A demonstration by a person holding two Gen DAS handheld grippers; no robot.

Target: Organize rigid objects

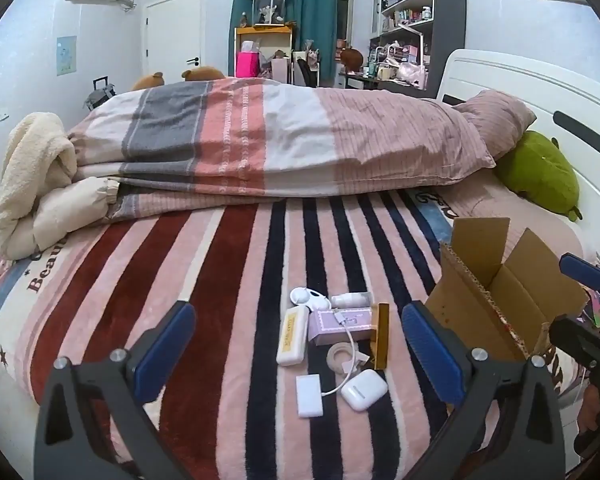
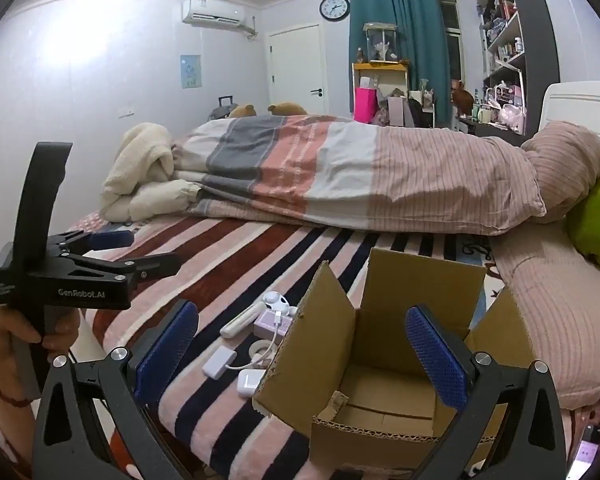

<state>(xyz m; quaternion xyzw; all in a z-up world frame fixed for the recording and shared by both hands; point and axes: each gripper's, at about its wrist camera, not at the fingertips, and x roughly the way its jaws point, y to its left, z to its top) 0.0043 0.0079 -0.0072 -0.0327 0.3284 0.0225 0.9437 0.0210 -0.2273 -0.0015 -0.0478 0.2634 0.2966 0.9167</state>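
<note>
Both claws apart, nothing held
We take the light, slippery earbud case (image 1: pixel 364 390) ahead of the left claw (image 1: pixel 300 350) across its flat sides

The striped blanket (image 1: pixel 228 280) filling the lower frame looks like soft, matt fleece. At lower right, the box (image 2: pixel 380 364) is raw brown corrugated cardboard, rough at its edges. The earbud case (image 1: pixel 364 390) is smooth, probably glossy white plastic. The gripper pads (image 2: pixel 436 360) are textured blue.
</note>
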